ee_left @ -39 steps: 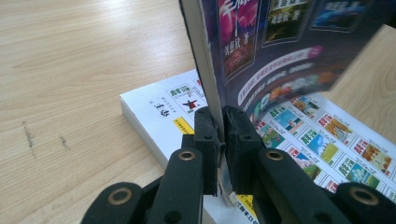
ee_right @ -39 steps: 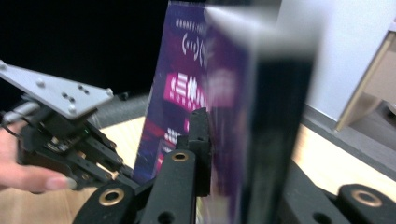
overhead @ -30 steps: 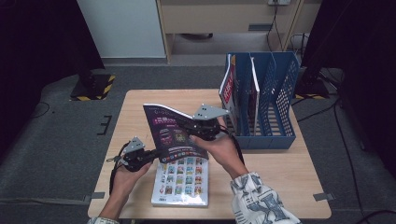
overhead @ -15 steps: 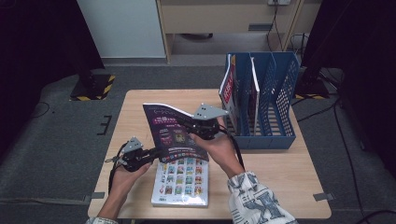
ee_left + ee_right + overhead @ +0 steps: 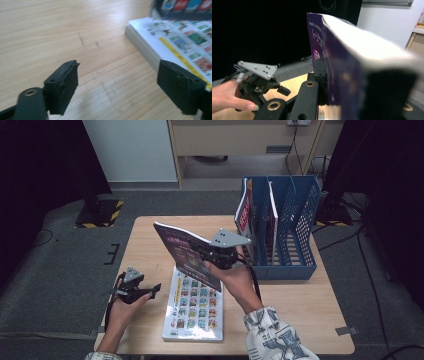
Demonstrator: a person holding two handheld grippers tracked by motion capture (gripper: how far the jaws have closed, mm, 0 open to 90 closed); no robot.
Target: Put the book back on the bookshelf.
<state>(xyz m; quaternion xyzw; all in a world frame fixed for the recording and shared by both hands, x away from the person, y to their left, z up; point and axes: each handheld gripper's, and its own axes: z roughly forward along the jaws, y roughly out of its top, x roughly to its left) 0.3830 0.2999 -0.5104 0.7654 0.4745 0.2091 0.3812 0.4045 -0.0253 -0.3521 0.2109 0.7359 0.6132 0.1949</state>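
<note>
The right gripper (image 5: 212, 254) is clamped on a purple-covered book (image 5: 186, 254) w/ white page edges, held tilted above the table (image 5: 290, 295) near centre; the left gripper (image 5: 150, 290), at approx. 8 o'clock from it, has just been opening, its jaws wide apart w/ nothing between them, low over bare wood. A second book (image 5: 195, 307) w/ a white, picture-gridded cover is laid flat at 6 o'clock, just beside the left jaws. At 2 o'clock a blue file rack (image 5: 300, 227) is stood, w/ two upright books seen in its left-hand slots.
</note>
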